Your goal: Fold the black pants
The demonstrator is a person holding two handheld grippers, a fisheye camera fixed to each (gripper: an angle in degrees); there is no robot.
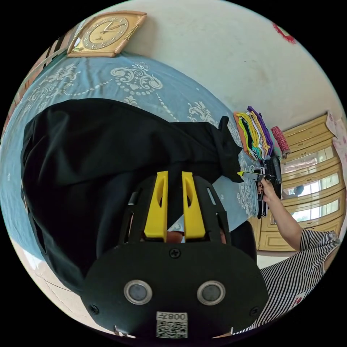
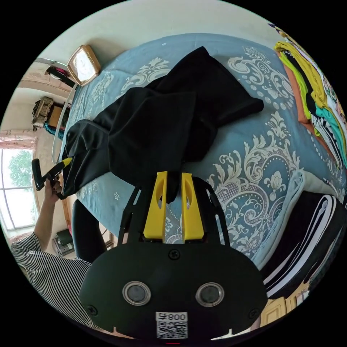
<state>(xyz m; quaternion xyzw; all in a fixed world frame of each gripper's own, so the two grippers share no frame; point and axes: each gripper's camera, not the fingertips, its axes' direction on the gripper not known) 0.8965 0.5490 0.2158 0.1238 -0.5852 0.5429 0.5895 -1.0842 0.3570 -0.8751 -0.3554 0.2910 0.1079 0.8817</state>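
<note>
The black pants (image 1: pixel 108 155) lie stretched across a blue patterned bedspread (image 1: pixel 119 77), with part of the cloth bunched and doubled over (image 2: pixel 162 119). My left gripper (image 1: pixel 175 174) is shut on the cloth at one end, its yellow jaws close together with black fabric between them. My right gripper (image 2: pixel 174 174) is shut on the other end, where a fold of black cloth runs down between its jaws. Each view also catches the other gripper held in a hand: the right gripper (image 1: pixel 241 174) at the pants' far tip, the left gripper (image 2: pixel 67 161) at the bed's edge.
A stack of folded colourful clothes (image 1: pixel 255 133) (image 2: pixel 314 83) sits on the bed by the wall. A framed clock (image 1: pixel 105 34) (image 2: pixel 84 64) leans at the other end. A striped folded cloth (image 2: pixel 311 231) lies close by. A person in a striped shirt (image 1: pixel 300 267) (image 2: pixel 47 267) stands beside the bed; a wooden cabinet (image 1: pixel 311 180) is behind.
</note>
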